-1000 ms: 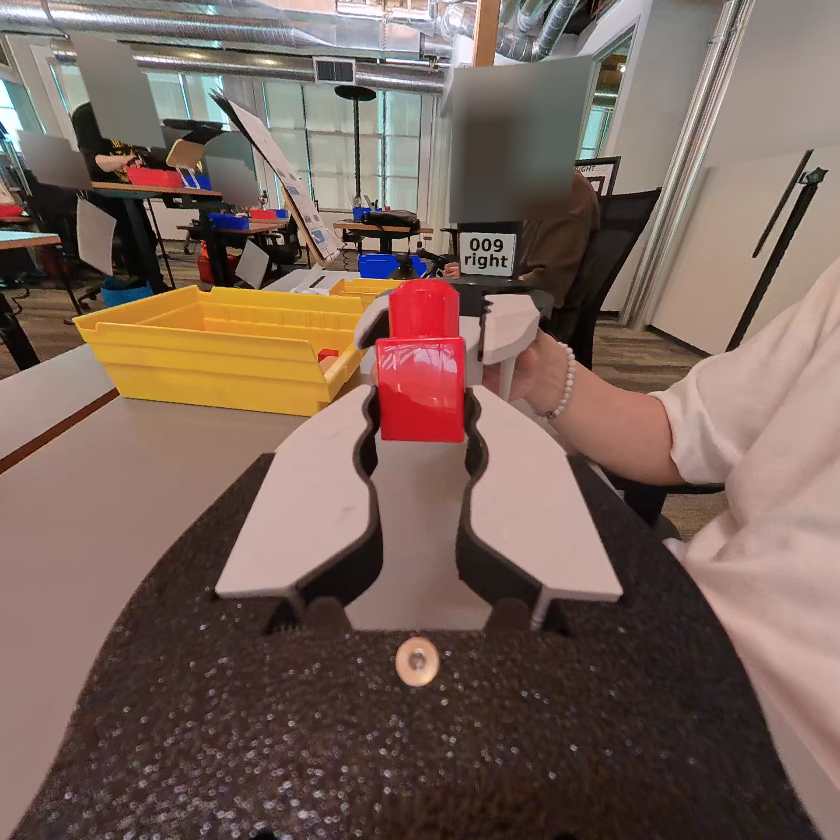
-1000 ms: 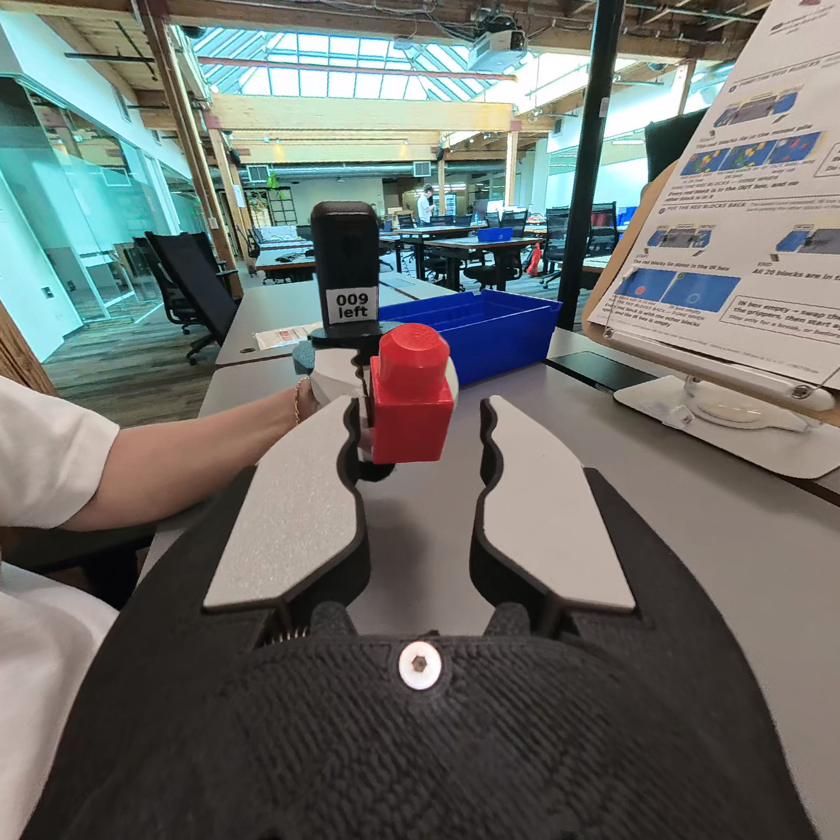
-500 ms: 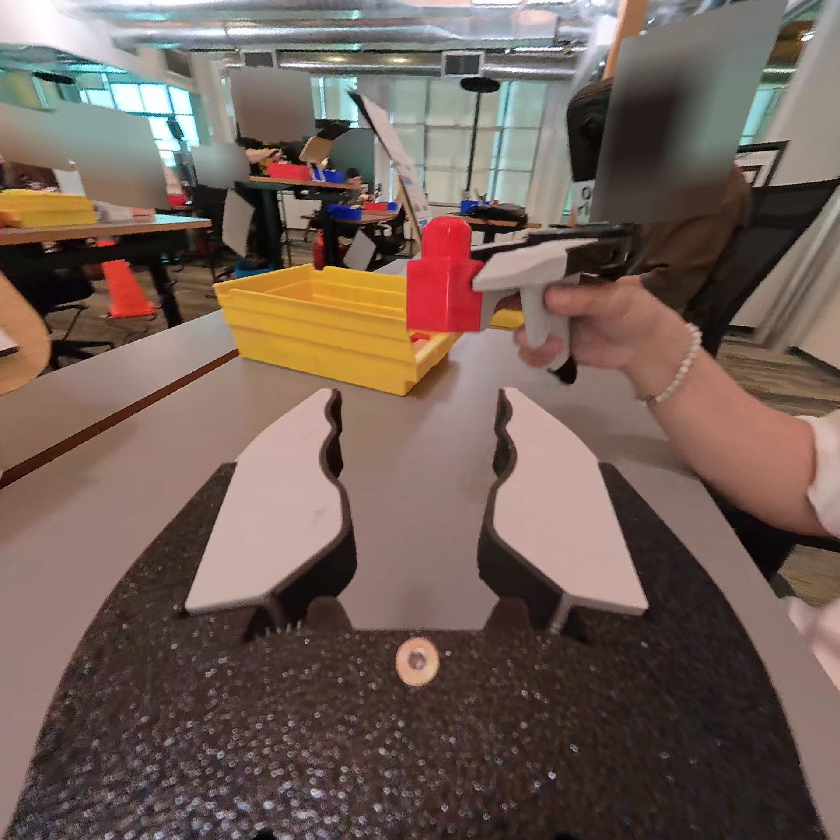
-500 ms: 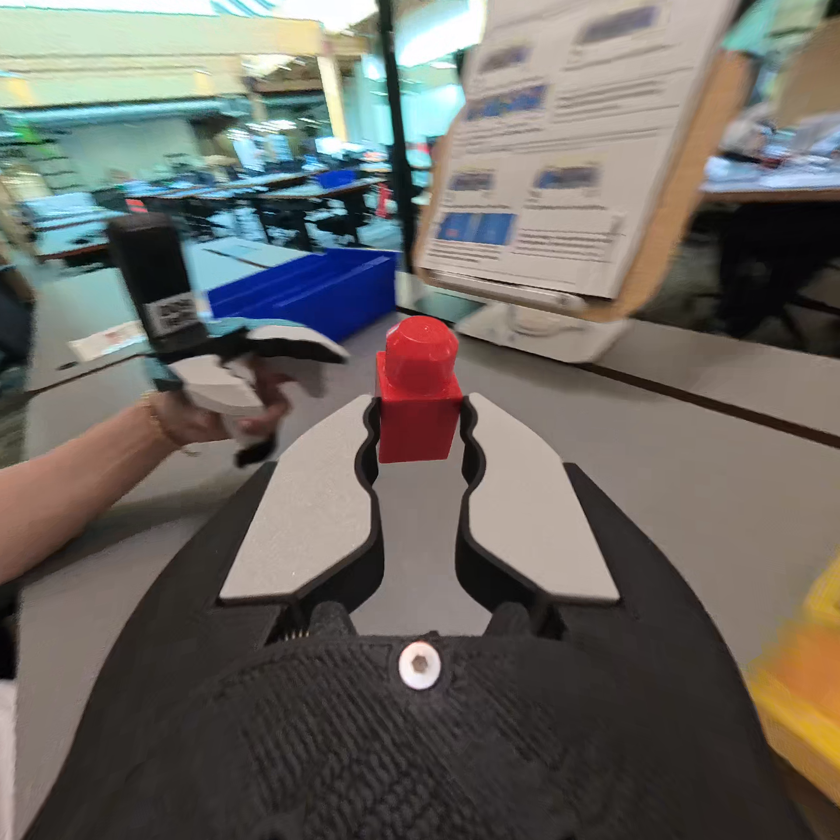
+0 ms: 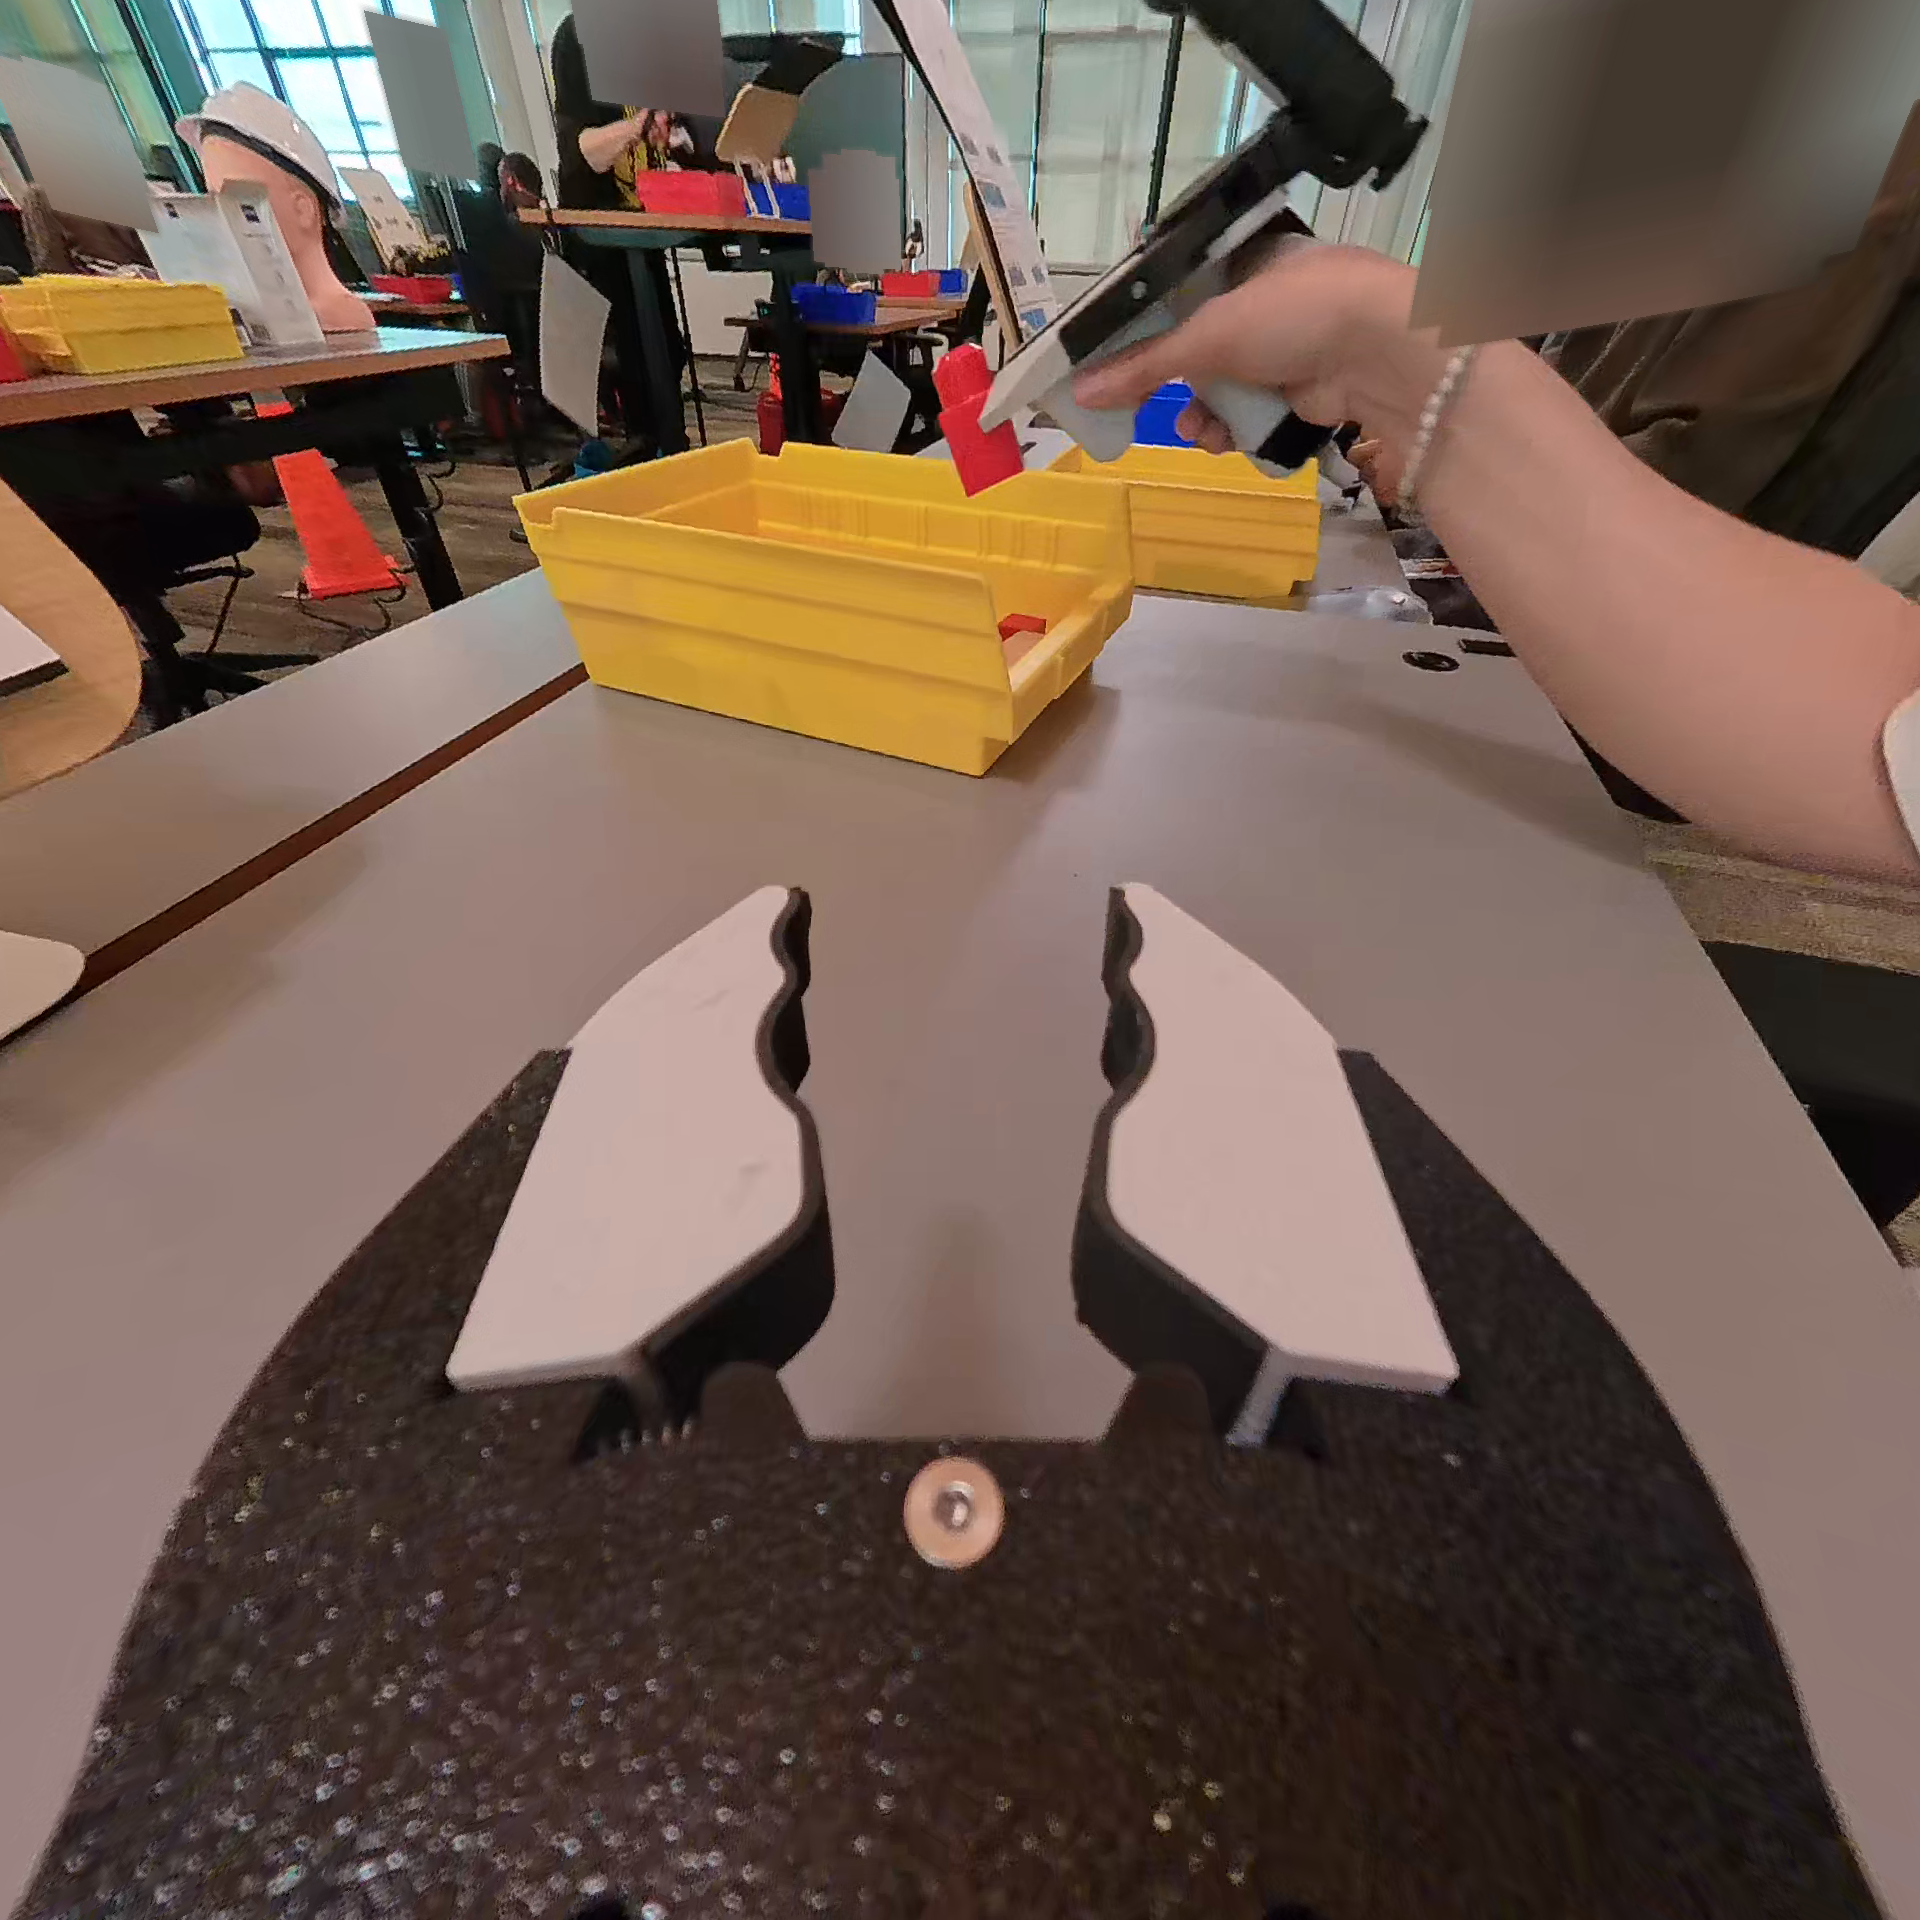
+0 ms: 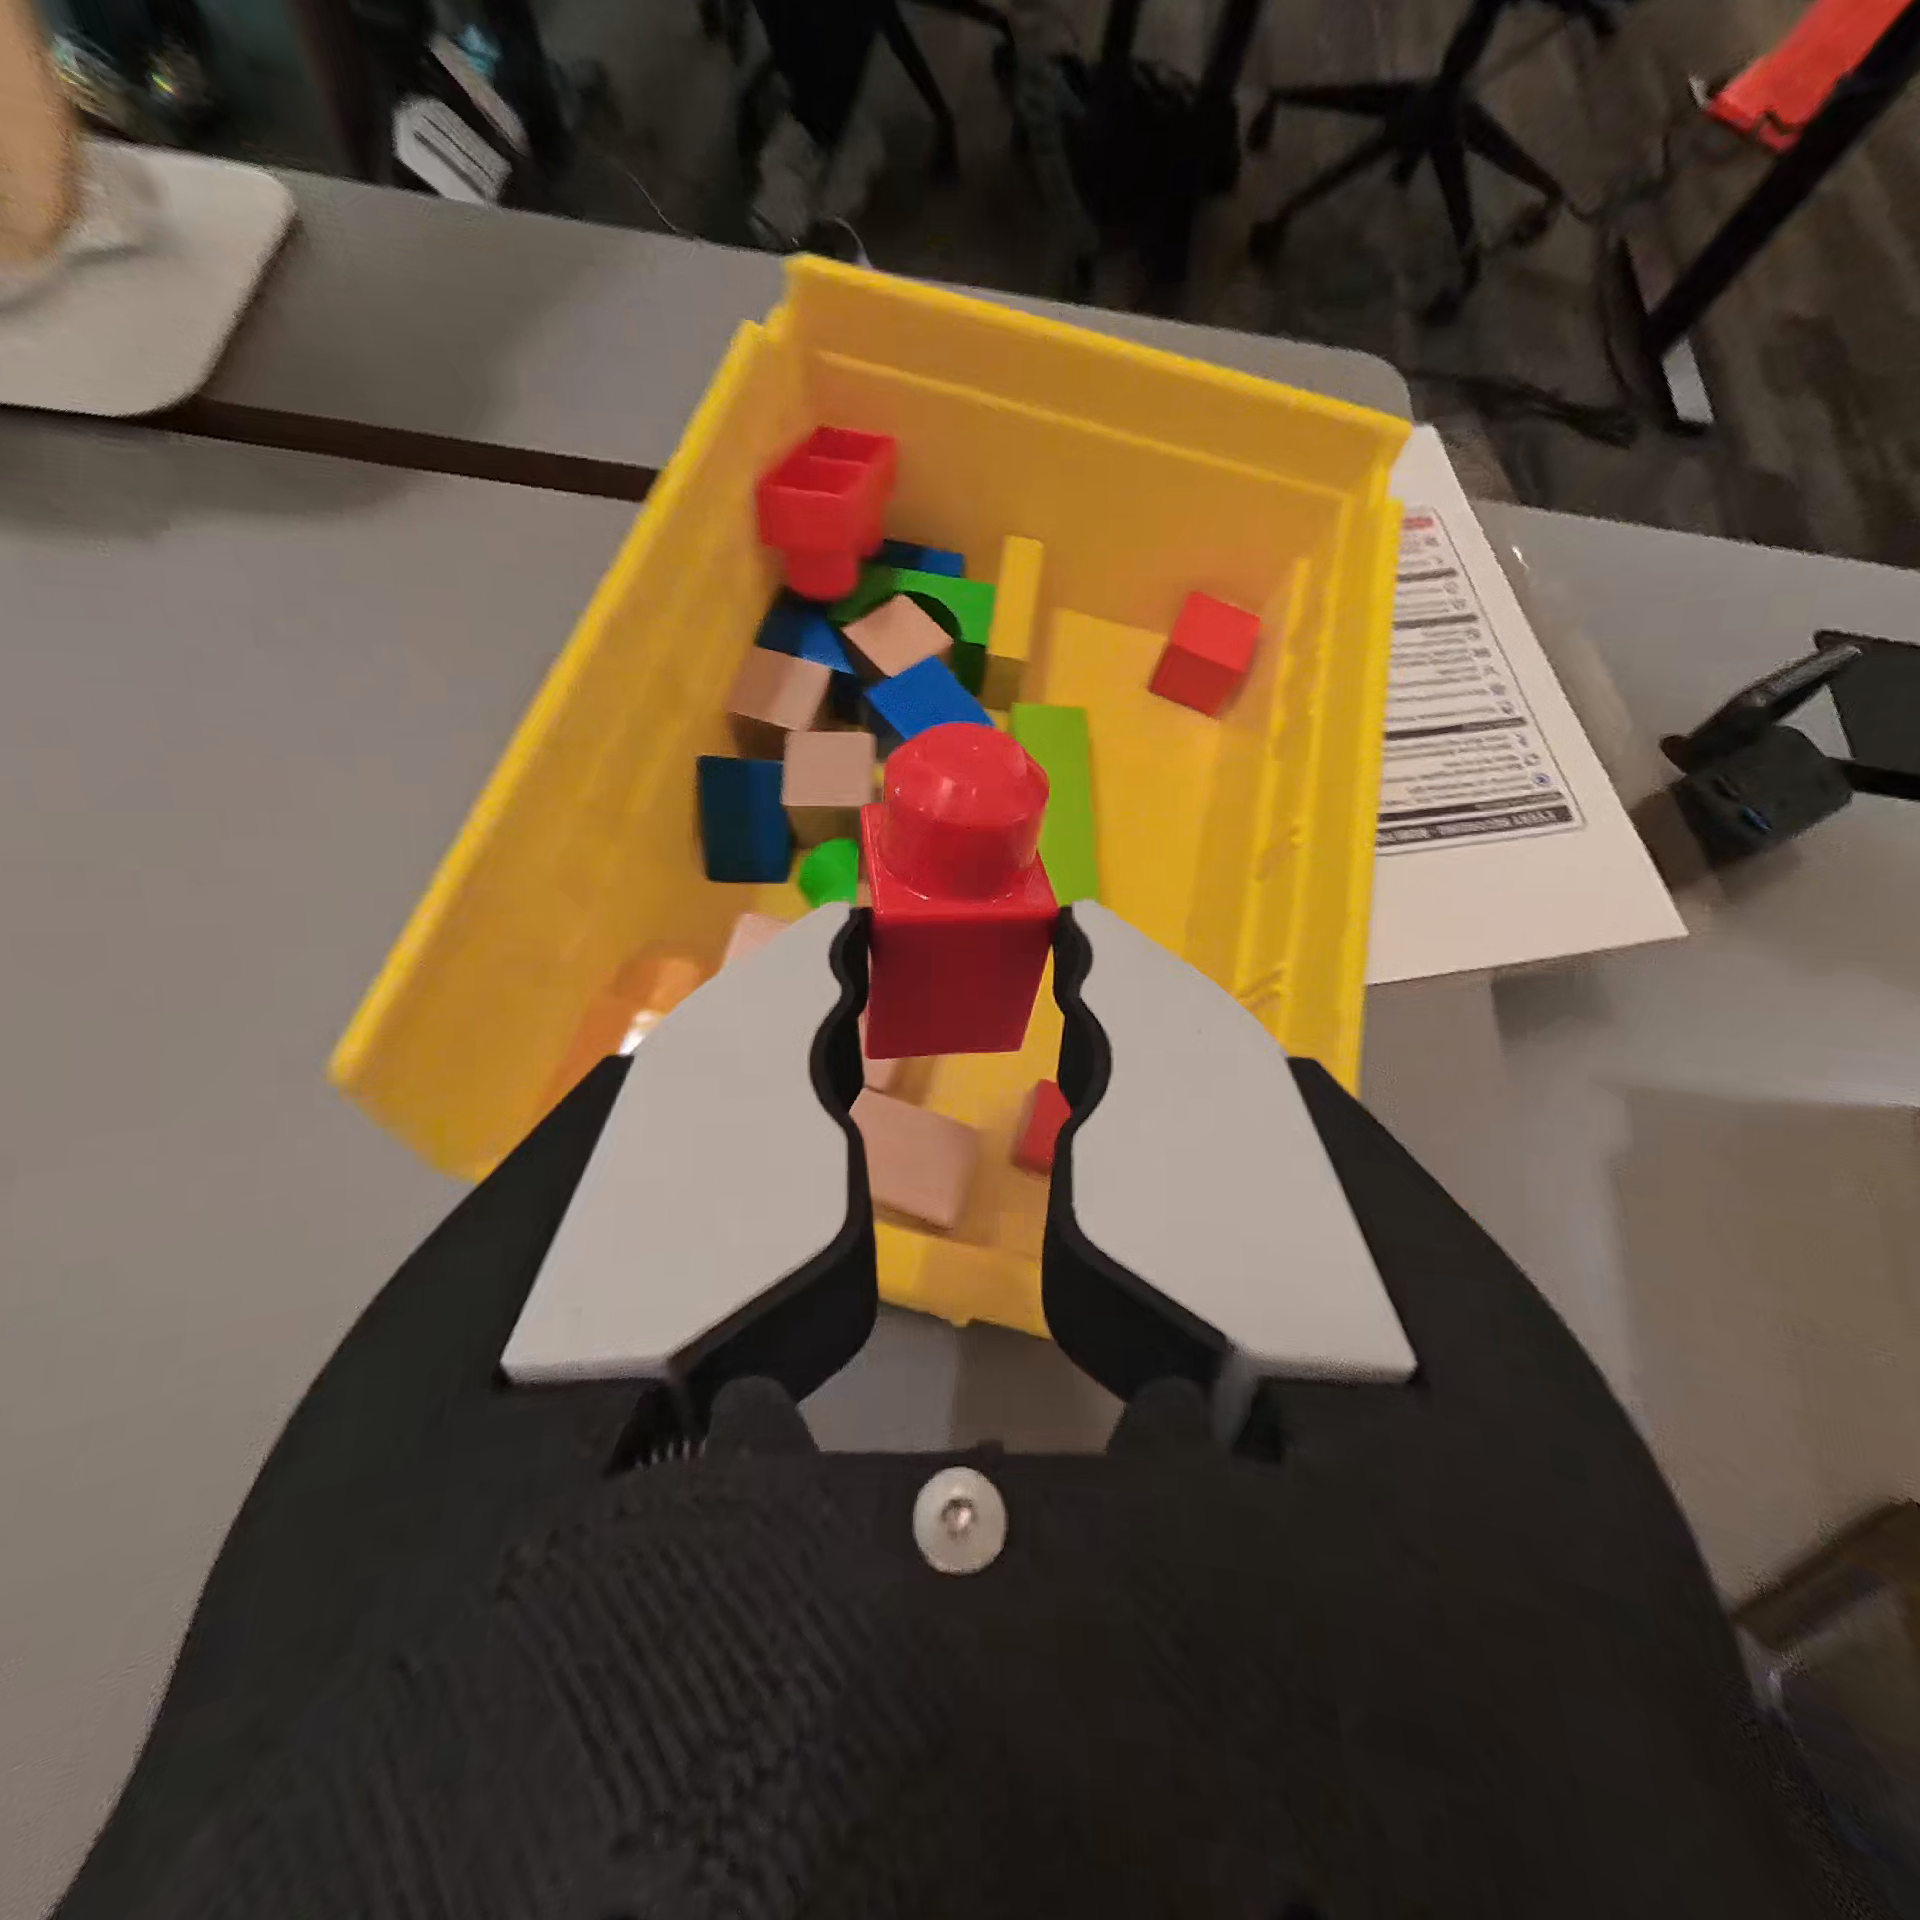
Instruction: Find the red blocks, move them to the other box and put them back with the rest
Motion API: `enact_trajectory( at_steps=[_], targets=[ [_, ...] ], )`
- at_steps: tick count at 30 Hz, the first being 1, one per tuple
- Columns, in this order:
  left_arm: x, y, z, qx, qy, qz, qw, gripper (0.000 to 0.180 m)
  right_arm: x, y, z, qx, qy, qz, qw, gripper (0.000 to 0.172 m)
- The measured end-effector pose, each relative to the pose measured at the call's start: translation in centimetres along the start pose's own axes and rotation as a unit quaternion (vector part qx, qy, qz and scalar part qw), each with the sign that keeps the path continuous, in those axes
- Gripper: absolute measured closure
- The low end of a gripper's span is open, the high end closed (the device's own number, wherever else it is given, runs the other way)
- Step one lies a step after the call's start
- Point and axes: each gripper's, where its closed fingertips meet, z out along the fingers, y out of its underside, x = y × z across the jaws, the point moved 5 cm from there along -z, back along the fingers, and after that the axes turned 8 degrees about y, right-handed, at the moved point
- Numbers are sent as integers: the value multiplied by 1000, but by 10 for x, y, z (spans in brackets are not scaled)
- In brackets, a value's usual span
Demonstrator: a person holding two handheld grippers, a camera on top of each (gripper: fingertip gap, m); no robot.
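My right gripper [image 6: 958, 940] is shut on a red plastic block with a round stud [image 6: 954, 894] and holds it above the yellow box [image 6: 499, 831], which holds several blocks of mixed colours. Among them are a second red studded block [image 6: 821, 509], a red cube [image 6: 1205, 652] and a small red piece [image 6: 1039, 1124]. My left gripper [image 5: 956, 925] is open and empty, low over the grey table [image 5: 1299, 831]. In the left wrist view the right gripper [image 5: 1039, 384] holds the red block [image 5: 971, 426] over the yellow box [image 5: 790, 634].
A second yellow box [image 5: 1216, 530] stands behind the first. A printed sheet [image 6: 1486, 727] lies to the right of the box, with a black object [image 6: 1787, 748] beyond it. A white stand base [image 6: 135, 291] sits at the far left. Other tables and chairs stand behind.
My left gripper let go of the red block and opened. My right gripper closed on it, carried it away and now holds it over the yellow box of mixed blocks.
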Motion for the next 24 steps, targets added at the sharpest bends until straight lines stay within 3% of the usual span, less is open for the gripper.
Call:
enact_trajectory(
  at_steps=[6,10,16,24],
  targets=[
    [-2,5,2,-6,6,-14,1000,128,26,11,43,-121,43,-24,991,137],
    [-2,10,4,-12,12,-26,1000,127,30,21,61,-149,39,-31,987,134],
    [-2,13,6,-20,13,-22,999,126,34,12,43,-68,60,-18,996,126],
    [-5,9,2,-22,-4,-15,1000,126,11,0,-33,91,38,6,995,126]
  ],
)
